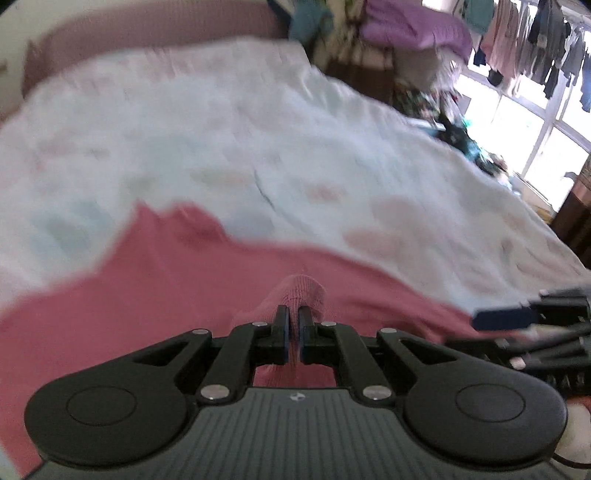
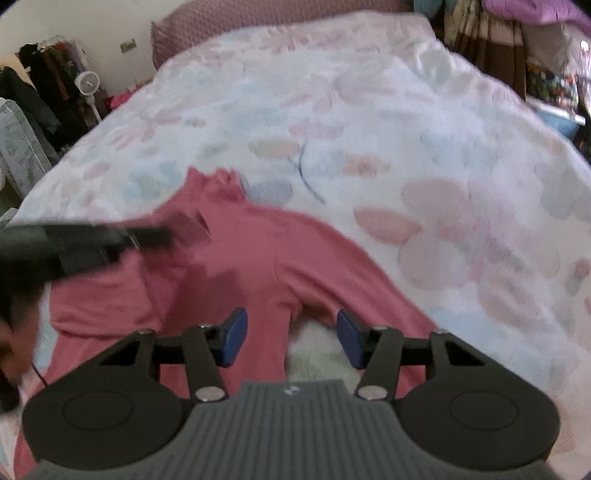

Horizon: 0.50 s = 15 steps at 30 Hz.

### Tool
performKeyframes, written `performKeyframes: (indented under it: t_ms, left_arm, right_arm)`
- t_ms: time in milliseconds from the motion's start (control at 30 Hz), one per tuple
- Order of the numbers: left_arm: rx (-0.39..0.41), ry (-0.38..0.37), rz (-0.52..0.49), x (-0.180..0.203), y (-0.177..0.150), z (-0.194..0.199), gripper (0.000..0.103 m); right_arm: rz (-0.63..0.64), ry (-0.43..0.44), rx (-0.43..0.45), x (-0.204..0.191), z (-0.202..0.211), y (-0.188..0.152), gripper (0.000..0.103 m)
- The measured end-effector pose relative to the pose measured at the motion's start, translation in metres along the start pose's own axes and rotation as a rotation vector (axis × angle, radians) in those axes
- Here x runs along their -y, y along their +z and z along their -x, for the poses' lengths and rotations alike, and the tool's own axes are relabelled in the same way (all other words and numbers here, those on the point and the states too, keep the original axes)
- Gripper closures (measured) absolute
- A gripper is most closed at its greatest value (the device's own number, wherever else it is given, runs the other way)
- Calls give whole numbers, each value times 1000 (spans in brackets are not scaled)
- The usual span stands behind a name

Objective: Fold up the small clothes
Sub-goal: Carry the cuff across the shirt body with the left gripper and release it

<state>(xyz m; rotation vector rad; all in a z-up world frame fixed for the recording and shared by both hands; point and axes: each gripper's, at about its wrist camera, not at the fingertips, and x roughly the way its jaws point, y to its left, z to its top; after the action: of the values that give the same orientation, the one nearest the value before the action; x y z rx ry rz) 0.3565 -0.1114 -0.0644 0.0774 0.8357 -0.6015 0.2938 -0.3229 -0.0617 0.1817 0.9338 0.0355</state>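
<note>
**Pink top on the bed, cuff pinched in my left gripper**

From my left wrist camera, my left gripper (image 1: 294, 317) is clamped tight on a ribbed cuff (image 1: 301, 291) of the pink top (image 1: 166, 280). The knit bunches up just past the two fingertips and a strip of it runs back between the fingers toward the camera. The rest of the top spreads flat and blurred beneath and to the left of the gripper, lying on the flowered bedspread (image 1: 258, 147). The collar end (image 1: 177, 218) points away from me, up the bed. At the right edge my right gripper (image 1: 498, 319) comes in sideways over the pink cloth, one blue pad showing. Beyond the bed there is a pile of purple bedding (image 1: 413, 26), and clothes hang on a line (image 1: 535, 40) by the bright window.

From my right wrist camera, my right gripper (image 2: 291, 338) stands apart with its blue pads (image 2: 232, 334) clear of the cloth; nothing is pressed between them. Below the gap lie the body of the pink top (image 2: 236, 266) and a patch of white bedspread (image 2: 317, 339) showing beside the seam. The collar (image 2: 218, 182) lies further up the bed. My left gripper (image 2: 155, 234) reaches in from the left as a dark blur over the top's upper left part. The flowered bedspread (image 2: 369, 110) fills the rest, with a small fan (image 2: 87, 83) and dark coats (image 2: 33, 96) at the far left wall.
</note>
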Motion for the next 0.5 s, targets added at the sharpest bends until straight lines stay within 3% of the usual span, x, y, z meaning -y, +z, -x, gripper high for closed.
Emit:
performKeyframes:
  t_ms: [100,133,267,400,500]
  left_arm:
    - [-62,-55,25,0,-11,-9,84]
    - [-71,-72,34,-4,-15,-7,74]
    - [-24,-110,65,-22,-14,21,46]
    - [31,-77,52,-48,-19,53,46]
    - [42,45,89,-88,-27,79,45]
  right_arm:
    - [-20,6,-35,4,-16,-9,52]
    - [-25,10,-43,4,-19,-12,52]
    - [-39,52,-49,4,-25,-17,52]
    - [-69,112,-44,4,-32,-12,51]
    - [-101,161,-46,1,-41,-4,58]
